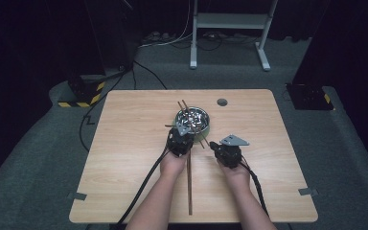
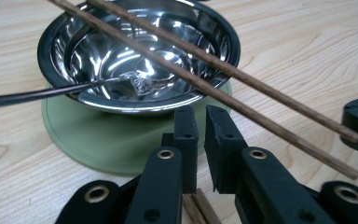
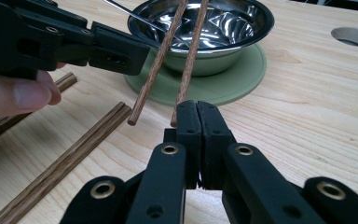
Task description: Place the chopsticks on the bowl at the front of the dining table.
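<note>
Two loose brown wooden chopsticks (image 1: 189,187) lay side by side on the light wood tabletop (image 1: 124,143). Their long axis ran straight up-down through the lower centre of the high view. Their upper end sat right under the left tool (image 1: 182,130), and they peeked out at the bottom edge of the left gripper view (image 2: 198,207).

Left tool (image 2: 201,135) was narrow, with a slim gap between the pads and nothing visibly clamped. Right tool (image 3: 198,119) was fully pinched together and empty, just right of centre in the high view (image 1: 215,145).

Another two brown wooden chopsticks (image 2: 205,88) already rested slanted across the shiny round steel bowl (image 2: 46,46) on its round green mat (image 2: 98,140), upper centre, with their near ends hanging over the rim toward both tools.

Judged next grab was the flat pair. The left hand was clearly nearer, almost on top of it. From the right tool it lay off to lower left (image 3: 65,161), apart. The jaws would likely need to close across the sticks' width, not along their length.
</note>
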Demonstrator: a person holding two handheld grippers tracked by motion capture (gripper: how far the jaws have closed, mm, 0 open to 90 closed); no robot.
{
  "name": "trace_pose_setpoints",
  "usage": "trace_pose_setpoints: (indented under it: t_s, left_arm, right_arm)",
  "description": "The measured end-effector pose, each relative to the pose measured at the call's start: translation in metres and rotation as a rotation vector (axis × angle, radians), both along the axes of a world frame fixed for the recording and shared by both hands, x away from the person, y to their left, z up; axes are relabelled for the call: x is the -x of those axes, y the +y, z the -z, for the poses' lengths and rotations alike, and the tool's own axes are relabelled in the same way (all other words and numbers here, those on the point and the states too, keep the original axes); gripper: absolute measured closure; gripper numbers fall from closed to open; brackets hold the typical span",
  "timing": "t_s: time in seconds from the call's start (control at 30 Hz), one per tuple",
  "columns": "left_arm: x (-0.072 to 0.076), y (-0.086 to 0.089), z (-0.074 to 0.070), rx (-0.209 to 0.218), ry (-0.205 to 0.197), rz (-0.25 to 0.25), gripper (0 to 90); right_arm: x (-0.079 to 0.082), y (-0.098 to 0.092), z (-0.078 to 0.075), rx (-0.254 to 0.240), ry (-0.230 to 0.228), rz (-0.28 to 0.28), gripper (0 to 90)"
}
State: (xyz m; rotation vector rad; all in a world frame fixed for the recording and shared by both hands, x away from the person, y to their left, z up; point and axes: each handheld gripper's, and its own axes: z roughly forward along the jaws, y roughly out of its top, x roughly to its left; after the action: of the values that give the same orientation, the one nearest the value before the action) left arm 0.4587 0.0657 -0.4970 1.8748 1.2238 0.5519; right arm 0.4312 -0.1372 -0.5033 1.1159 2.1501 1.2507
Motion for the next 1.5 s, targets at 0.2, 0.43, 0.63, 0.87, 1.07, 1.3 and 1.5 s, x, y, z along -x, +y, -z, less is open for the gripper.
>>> trace_pose_setpoints:
  t_s: [0.2, 0.43, 0.63, 0.87, 1.07, 1.3, 1.5]
  left_arm:
    - [0.0, -0.001, 0.001, 0.01, -0.004, 0.012, 81.9]
    - [0.003, -0.003, 0.001, 0.009, -0.017, 0.025, 81.3]
    - [0.004, -0.002, 0.0, 0.001, -0.023, 0.029, 80.8]
    - [0.006, 0.003, 0.0, -0.015, -0.024, 0.022, 80.5]
    - [0.007, 0.012, -0.002, -0.026, -0.027, 0.014, 80.3]
    - [0.005, 0.012, -0.002, 0.003, -0.022, 0.01, 80.1]
    - [0.004, 0.009, 0.001, 0.005, -0.015, 0.017, 80.1]
  right_arm:
    - [0.001, 0.002, 0.0, -0.005, -0.001, -0.01, 87.7]
    - [0.005, 0.01, 0.0, 0.01, -0.005, -0.053, 86.9]
    - [0.006, 0.014, 0.0, 0.025, -0.004, -0.07, 86.0]
    - [0.009, 0.021, 0.0, 0.039, -0.007, -0.095, 85.2]
    - [0.01, 0.024, -0.003, 0.034, -0.009, -0.079, 84.8]
    - [0.007, 0.022, -0.002, 0.0, 0.022, -0.048, 84.8]
    - [0.008, 0.028, -0.001, 0.027, 0.013, -0.058, 84.8]
